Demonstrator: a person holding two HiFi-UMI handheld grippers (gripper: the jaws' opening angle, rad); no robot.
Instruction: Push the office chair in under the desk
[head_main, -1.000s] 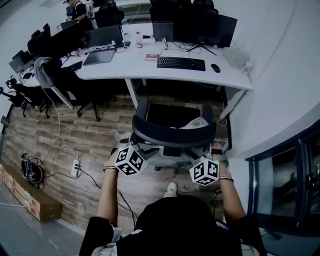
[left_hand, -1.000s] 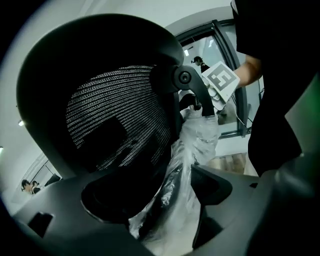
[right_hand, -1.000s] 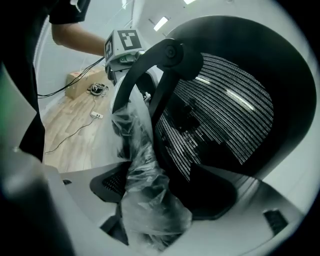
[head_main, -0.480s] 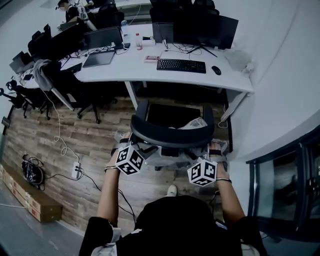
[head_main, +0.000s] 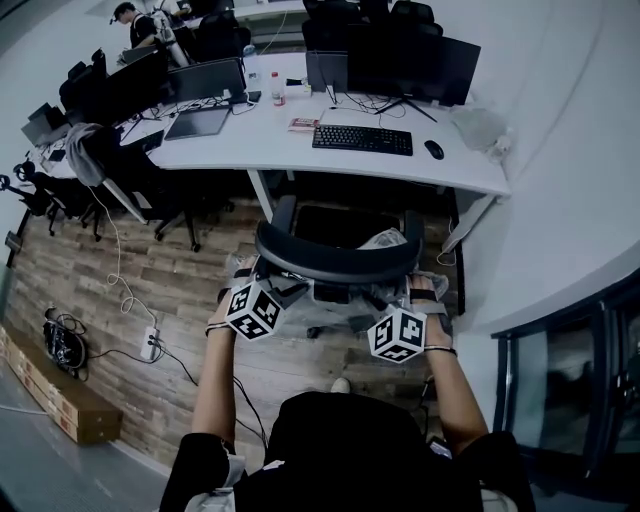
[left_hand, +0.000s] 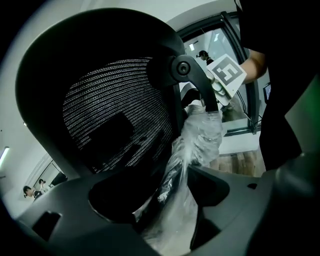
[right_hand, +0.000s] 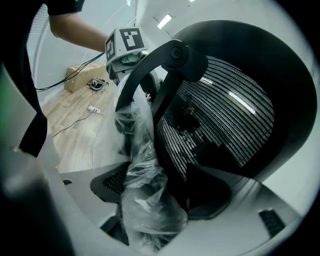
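Observation:
In the head view a black mesh office chair (head_main: 335, 262) stands with its seat partly under the white desk (head_main: 300, 135). My left gripper (head_main: 262, 282) is at the backrest's left side and my right gripper (head_main: 402, 303) at its right side. In the left gripper view the mesh backrest (left_hand: 115, 115) fills the frame. The plastic-wrapped back frame (left_hand: 195, 145) lies between the jaws of my left gripper (left_hand: 170, 215), which are closing, with a dark gap beside it. In the right gripper view the plastic wrap (right_hand: 145, 190) fills the gap of my right gripper (right_hand: 165, 210) and hides the contact.
A keyboard (head_main: 362, 139), mouse (head_main: 433, 149), monitor (head_main: 430, 65) and laptop (head_main: 205, 85) sit on the desk. Desk legs (head_main: 262, 190) flank the chair. Other chairs (head_main: 150, 190) stand at the left. A power strip with cables (head_main: 150, 335) lies on the wooden floor; a white wall (head_main: 560, 200) is close on the right.
The chair has rolled forward toward the desk, and both grippers and the person's arms have moved forward with it.

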